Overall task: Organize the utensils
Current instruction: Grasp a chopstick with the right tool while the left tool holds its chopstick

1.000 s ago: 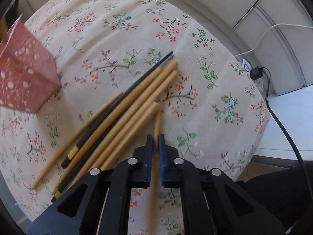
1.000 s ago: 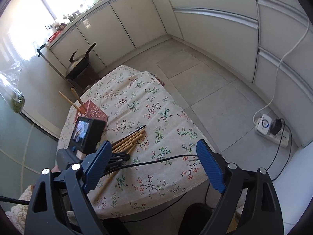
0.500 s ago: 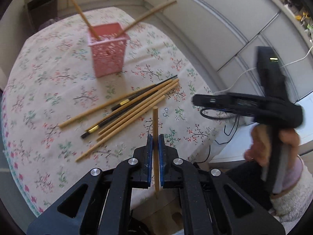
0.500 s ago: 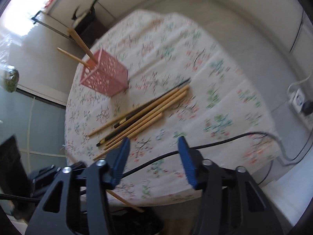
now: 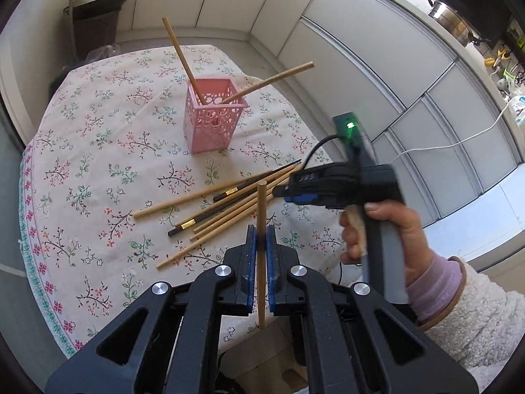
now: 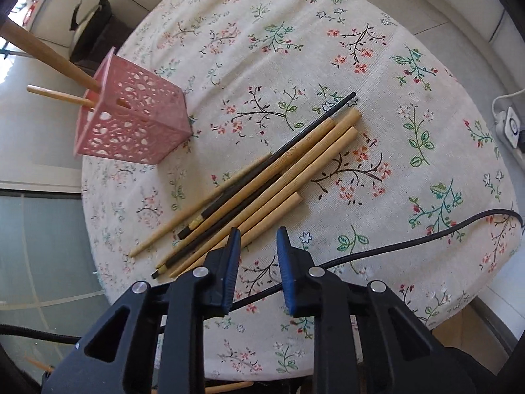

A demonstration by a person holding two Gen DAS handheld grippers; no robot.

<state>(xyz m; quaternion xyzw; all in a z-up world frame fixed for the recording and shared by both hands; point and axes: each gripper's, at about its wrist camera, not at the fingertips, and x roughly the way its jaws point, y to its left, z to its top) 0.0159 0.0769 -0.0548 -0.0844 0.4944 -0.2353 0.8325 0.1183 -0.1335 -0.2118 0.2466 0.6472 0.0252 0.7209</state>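
Observation:
My left gripper (image 5: 261, 238) is shut on a wooden chopstick (image 5: 261, 203) and holds it upright above the near table edge. A pink lattice holder (image 5: 213, 121) stands beyond, with two wooden chopsticks (image 5: 182, 54) leaning in it. A pile of wooden and black chopsticks (image 5: 226, 207) lies on the floral cloth between. My right gripper (image 6: 257, 249) is open, low over the near end of that pile (image 6: 262, 180); it also shows in the left wrist view (image 5: 297, 193). The holder (image 6: 131, 121) is to its upper left.
The floral tablecloth (image 6: 410, 131) covers a round table with its edge close below both grippers. A black cable (image 6: 426, 233) crosses the cloth near my right gripper. A pot on a dark stand (image 5: 98, 10) sits behind the table. White cabinets (image 5: 377, 42) line the right.
My left gripper lifted the chopstick off the table and drew back, bringing the holder into view. My right gripper came down toward the pile and narrowed its opening.

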